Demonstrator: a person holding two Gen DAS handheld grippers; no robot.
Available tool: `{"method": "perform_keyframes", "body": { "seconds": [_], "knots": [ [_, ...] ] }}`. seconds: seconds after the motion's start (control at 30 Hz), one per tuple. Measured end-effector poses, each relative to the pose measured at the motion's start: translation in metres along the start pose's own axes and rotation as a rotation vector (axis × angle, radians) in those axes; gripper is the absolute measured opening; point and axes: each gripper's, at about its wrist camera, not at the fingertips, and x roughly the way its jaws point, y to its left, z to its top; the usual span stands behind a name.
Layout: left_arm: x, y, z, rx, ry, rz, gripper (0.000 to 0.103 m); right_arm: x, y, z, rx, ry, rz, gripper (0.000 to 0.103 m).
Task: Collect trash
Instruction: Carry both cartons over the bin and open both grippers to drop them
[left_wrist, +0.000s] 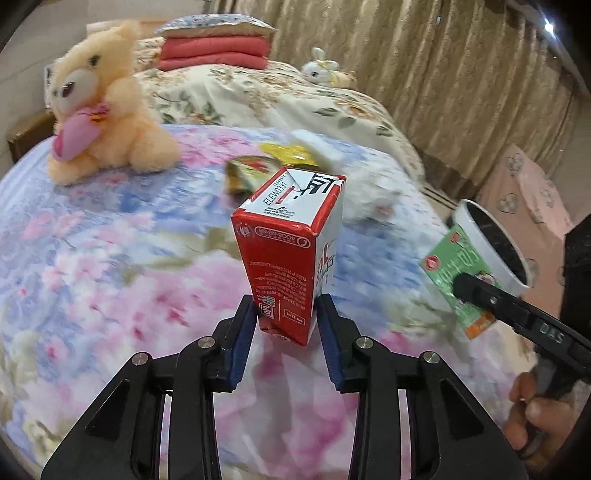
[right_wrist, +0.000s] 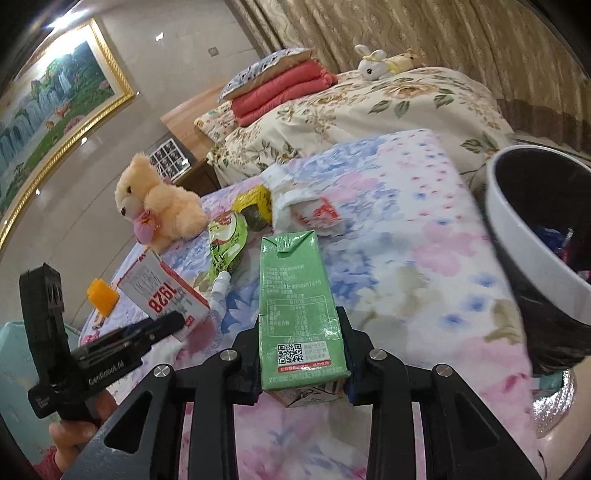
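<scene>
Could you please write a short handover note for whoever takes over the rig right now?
Left gripper: shut on the red carton, lifted over the bed.
Right gripper: shut on the green carton, close to the bin.
Done: the bin already holds some trash.
Left: drop both cartons in, then collect the green pouch, yellow wrapper and tissue beside the teddy bear.
</scene>
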Motion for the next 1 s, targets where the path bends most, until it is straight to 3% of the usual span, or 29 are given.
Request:
{"method": "perform_keyframes", "body": {
  "seconds": [0.57, 1.0],
  "knots": [
    [0.007, -0.101, -0.003, 0.169, 0.041, -0.111, 0.032, -0.074, -0.071, -0.005, 0.116, -0.108, -0.086, 0.032],
    [0.018, -0.168, 0.010, 0.265, 0.044, -0.175, 0.032, -0.108, -0.114, 0.003, 0.186, -0.174, -0.143, 0.032]
  ]
}}
